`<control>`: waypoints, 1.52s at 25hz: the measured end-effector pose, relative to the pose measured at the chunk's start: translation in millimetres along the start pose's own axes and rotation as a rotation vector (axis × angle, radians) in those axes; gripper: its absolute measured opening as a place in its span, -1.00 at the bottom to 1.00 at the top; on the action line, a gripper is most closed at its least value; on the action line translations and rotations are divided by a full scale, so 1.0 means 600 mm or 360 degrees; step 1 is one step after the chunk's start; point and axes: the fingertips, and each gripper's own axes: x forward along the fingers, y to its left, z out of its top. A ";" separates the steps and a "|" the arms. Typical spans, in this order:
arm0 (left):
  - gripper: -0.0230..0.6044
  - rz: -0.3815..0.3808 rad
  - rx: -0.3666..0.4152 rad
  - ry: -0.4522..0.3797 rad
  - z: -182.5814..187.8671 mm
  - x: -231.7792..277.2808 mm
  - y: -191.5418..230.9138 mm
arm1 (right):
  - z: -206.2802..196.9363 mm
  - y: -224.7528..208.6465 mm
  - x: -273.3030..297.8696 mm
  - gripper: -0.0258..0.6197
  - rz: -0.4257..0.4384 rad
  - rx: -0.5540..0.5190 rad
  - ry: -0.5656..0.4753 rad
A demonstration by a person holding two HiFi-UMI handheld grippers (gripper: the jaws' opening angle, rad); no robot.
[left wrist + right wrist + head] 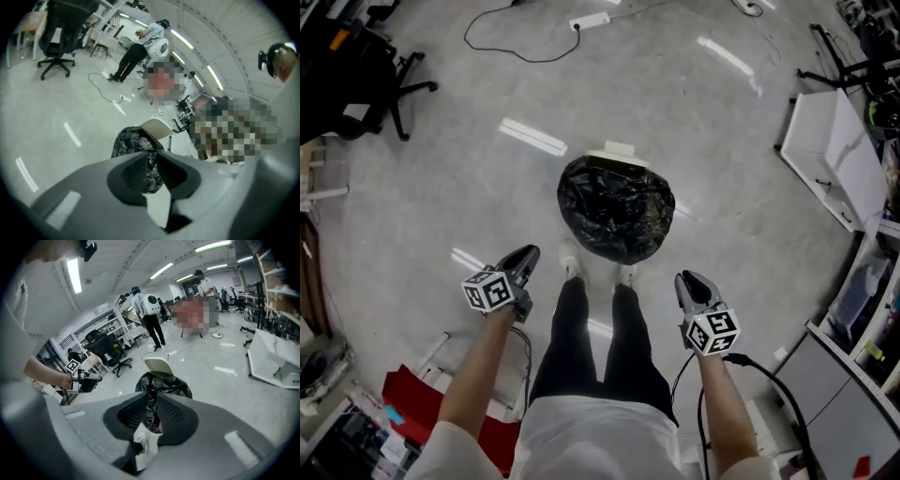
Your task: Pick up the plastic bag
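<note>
A full black plastic bag [616, 208] sits on the grey floor just in front of the person's shoes [571, 262]. My left gripper [523, 255] hangs to the bag's lower left and my right gripper [689, 279] to its lower right; both are apart from it and point toward it. In the left gripper view the bag [133, 143] shows past the left gripper [152, 157], whose jaws stand a narrow gap apart with nothing between them. The right gripper view shows the bag [164, 383] beyond the right gripper [153, 397], likewise slightly parted and empty, with the left gripper [89, 378] off at the left.
A white lid or board [614, 150] lies just behind the bag. A black office chair [394, 75] stands at far left, a power strip with cable [589, 21] at the top, a white panel [834, 155] at right, a red object [412, 398] near my left leg. Other people stand far off.
</note>
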 end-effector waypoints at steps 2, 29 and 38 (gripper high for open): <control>-0.71 0.0009 -0.0069 0.0035 -0.010 0.044 0.058 | -0.040 -0.027 0.042 -0.69 -0.0028 0.0053 0.0054; 0.50 -0.0889 -0.1374 -0.0214 -0.168 0.446 0.313 | -0.295 -0.233 0.414 -0.06 0.0833 0.1901 -0.0352; -0.91 -0.0659 -0.1136 -0.0291 -0.133 0.406 0.290 | -0.251 -0.181 0.409 -0.92 0.0754 0.1722 -0.0280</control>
